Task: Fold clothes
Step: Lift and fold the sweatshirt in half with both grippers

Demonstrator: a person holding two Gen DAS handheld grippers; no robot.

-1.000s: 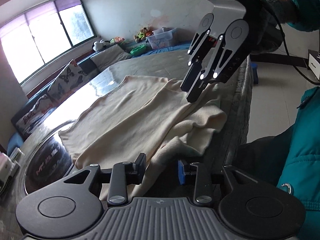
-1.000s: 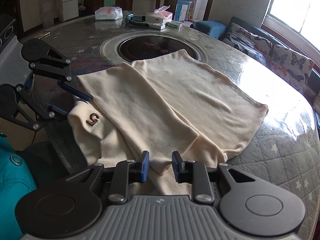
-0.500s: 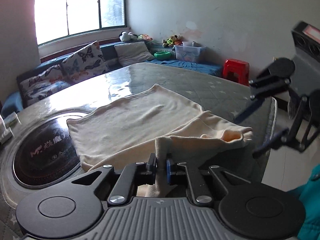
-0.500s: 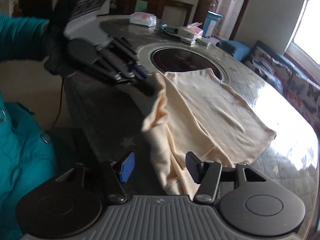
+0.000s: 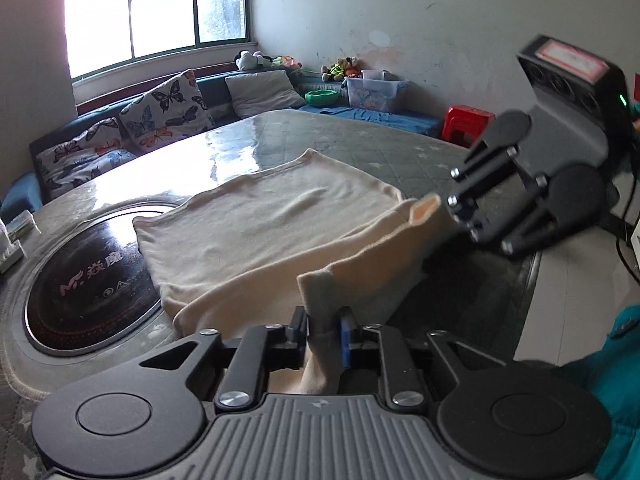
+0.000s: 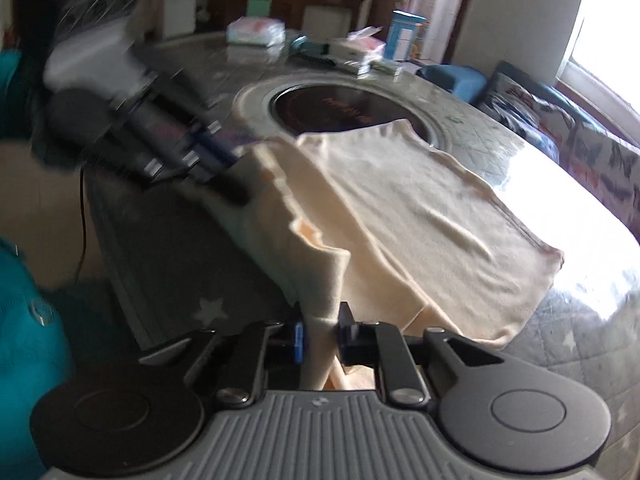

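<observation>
A cream garment (image 5: 276, 220) lies partly folded on the round table (image 5: 360, 140); it also shows in the right wrist view (image 6: 420, 208). My left gripper (image 5: 323, 332) is shut on the garment's near edge and holds it lifted off the table. My right gripper (image 6: 320, 328) is shut on the same edge at its other end. The lifted edge hangs stretched between the two grippers above the table's near rim. In the left wrist view the right gripper (image 5: 456, 216) is at the right; in the right wrist view the left gripper (image 6: 228, 176) is at the left, blurred.
A dark round hotplate (image 5: 88, 276) is set in the table's middle, partly under the garment. Tissue packs and boxes (image 6: 256, 34) sit at the table's far side. A sofa with butterfly cushions (image 5: 160, 116) runs along the window. A red stool (image 5: 466, 120) stands behind the table.
The right gripper was open half a second ago and has shut on the garment's edge. Both grippers have lifted that edge higher, and it is now stretched between them.
</observation>
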